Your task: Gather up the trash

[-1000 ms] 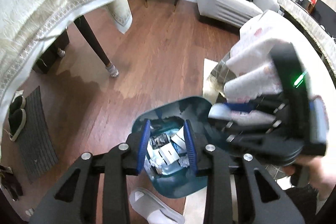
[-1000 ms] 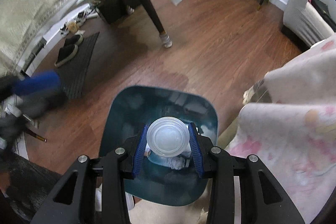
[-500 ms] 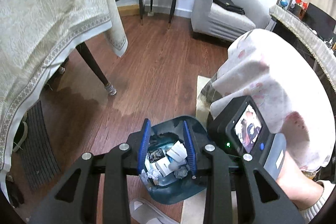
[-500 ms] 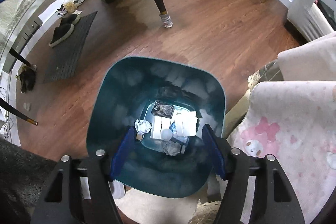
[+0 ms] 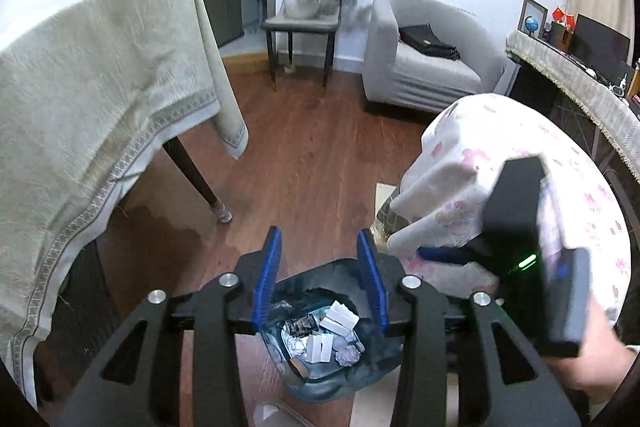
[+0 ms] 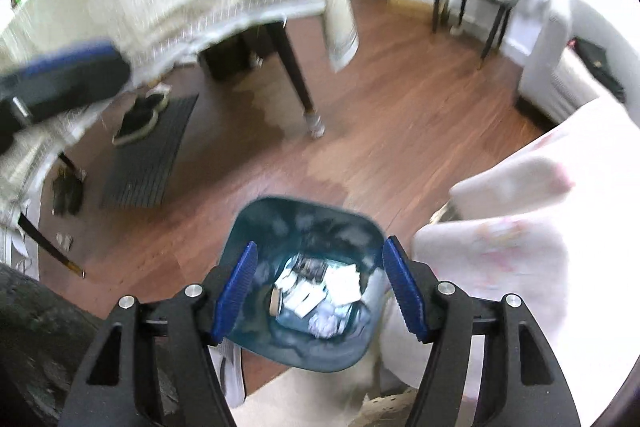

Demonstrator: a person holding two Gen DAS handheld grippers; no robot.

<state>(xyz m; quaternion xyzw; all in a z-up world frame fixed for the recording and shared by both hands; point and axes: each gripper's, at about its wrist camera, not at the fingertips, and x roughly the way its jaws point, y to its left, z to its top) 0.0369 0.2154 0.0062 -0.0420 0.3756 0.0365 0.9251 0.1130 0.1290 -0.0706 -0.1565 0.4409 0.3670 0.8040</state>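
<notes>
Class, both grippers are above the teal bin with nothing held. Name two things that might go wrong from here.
1. The right gripper and left gripper, its jaws opening, hang close together over the trash bin; they may collide.
2. The draped tablecloth hangs low beside them; a finger could snag it on the way to more trash.

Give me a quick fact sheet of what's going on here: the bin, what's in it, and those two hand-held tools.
Bin: teal trash bin, on wood floor
Contents: white paper pieces, crumpled wads, a dark wrapper
Left tool: above the bin, jaws opening, nothing between them
Right tool: above the bin, open, empty
Nearby: cloth-covered table, floral blanket
</notes>
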